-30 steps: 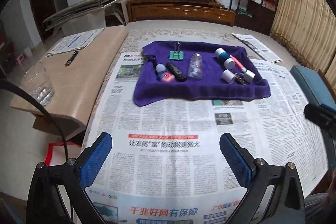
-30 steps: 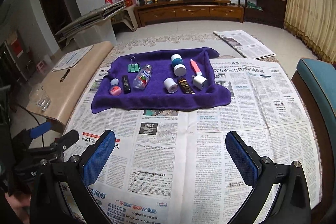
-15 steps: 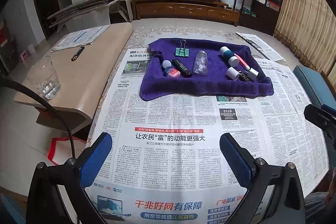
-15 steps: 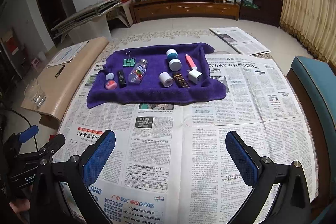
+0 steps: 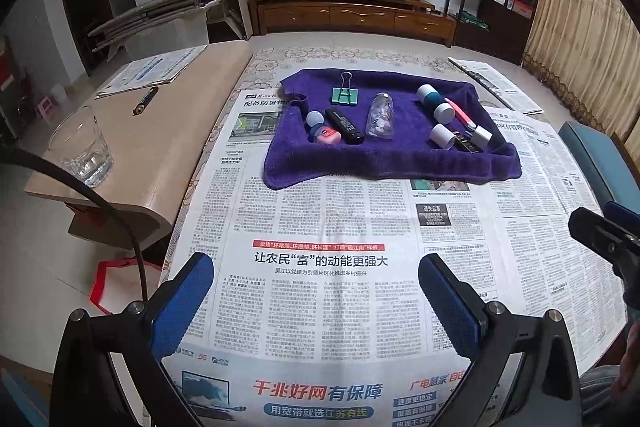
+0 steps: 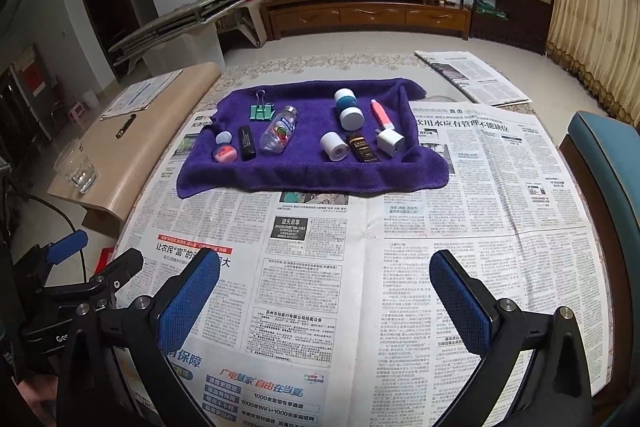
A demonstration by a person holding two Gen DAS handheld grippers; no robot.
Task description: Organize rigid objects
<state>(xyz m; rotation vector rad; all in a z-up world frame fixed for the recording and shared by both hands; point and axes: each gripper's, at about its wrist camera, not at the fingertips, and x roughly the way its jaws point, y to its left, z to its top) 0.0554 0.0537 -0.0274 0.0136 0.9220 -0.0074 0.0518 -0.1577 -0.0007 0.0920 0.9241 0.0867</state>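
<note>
- The left gripper [image 5: 316, 301] hangs released, its blue pads wide apart with nothing between them, above the newspaper [image 5: 320, 267] that covers the table [image 5: 256, 63].
- The right gripper [image 6: 324, 301] is likewise spread and empty over the same newspaper; the left one shows at the lower left of its view.
- Well ahead of both lies a purple towel [image 6: 312, 171] on the paper, carrying all the small things.
- On its left part: a green binder clip [image 6: 262, 111] at the back, then a small pink jar with a pale cap [image 6: 223, 149], a black lighter-like stick [image 6: 247, 143] just beside it, and a clear bottle [image 6: 279, 135] lying on its side.
- On its right part: a teal-and-white bottle [image 6: 348, 107], a white roll [image 6: 334, 146], a dark flat bottle [image 6: 362, 147], a white charger plug [image 6: 390, 143] and a pink pen-like piece [image 6: 380, 115].
- A drinking glass [image 5: 82, 147] stands on the beige bench [image 5: 160, 131] left of the table.
</note>
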